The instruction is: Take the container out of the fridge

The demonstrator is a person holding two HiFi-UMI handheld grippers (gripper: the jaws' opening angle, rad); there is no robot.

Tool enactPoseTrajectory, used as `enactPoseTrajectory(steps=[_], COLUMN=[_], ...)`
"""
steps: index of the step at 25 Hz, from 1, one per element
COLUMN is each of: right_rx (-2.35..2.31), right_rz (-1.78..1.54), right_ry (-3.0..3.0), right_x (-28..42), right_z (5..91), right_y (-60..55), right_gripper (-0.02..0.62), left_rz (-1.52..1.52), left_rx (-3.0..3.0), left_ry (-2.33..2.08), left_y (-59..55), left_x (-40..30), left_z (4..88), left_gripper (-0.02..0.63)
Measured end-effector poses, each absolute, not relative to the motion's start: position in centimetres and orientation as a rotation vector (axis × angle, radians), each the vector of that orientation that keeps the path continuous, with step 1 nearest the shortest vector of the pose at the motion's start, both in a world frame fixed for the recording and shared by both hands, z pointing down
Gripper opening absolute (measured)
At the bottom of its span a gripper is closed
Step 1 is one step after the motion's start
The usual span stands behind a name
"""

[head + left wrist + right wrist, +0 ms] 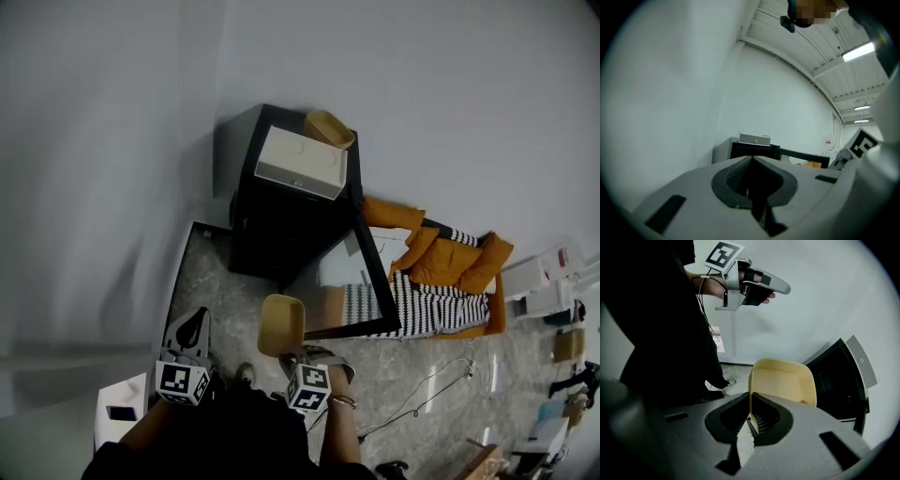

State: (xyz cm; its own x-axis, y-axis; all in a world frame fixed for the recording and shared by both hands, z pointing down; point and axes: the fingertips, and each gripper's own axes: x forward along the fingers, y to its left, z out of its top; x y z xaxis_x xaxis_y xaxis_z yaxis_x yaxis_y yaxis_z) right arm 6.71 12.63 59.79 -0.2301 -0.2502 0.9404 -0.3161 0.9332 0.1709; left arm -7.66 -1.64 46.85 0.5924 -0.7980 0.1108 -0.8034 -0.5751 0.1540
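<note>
A small black fridge (281, 220) stands against the wall with its door (370, 281) swung open. My right gripper (292, 354) is shut on the rim of a tan container (281, 324), held in front of the fridge. In the right gripper view the pads pinch the container (785, 387) at its near edge, with the fridge (839, 380) behind it. My left gripper (192, 326) hangs to the left, shut with nothing in it. Its tips (751, 158) meet in the left gripper view. A second tan container (328, 128) and a beige box (300, 161) sit on top of the fridge.
An orange jacket (441, 255) and a striped cloth (427, 307) lie on the floor right of the fridge door. Cables (431, 384) run over the floor at the right. A white box (122, 410) stands at the lower left. The wall is behind the fridge.
</note>
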Motion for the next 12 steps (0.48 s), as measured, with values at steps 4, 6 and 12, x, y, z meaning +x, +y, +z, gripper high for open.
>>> enactPoseTrajectory(steps=[4,6,12], right_rx=[0.414,0.413,0.408], right_rz=[0.068,0.068,0.053], right_ry=[-1.823,-1.82,-1.82], right_x=[6.82,6.91,6.82], right_z=[59.81,59.84,59.43], right_y=[12.77,12.83,13.01], right_gripper=[0.012,0.012,0.012], left_rz=[0.042,0.048,0.046], left_rx=[2.626,2.626,2.624], left_ry=[-1.339,-1.338,-1.349], left_y=[-1.65,-1.6,-1.31], left_x=[-7.44,-7.4,-7.5], left_z=[46.62,46.61,46.43], left_gripper=[0.005,0.005,0.005])
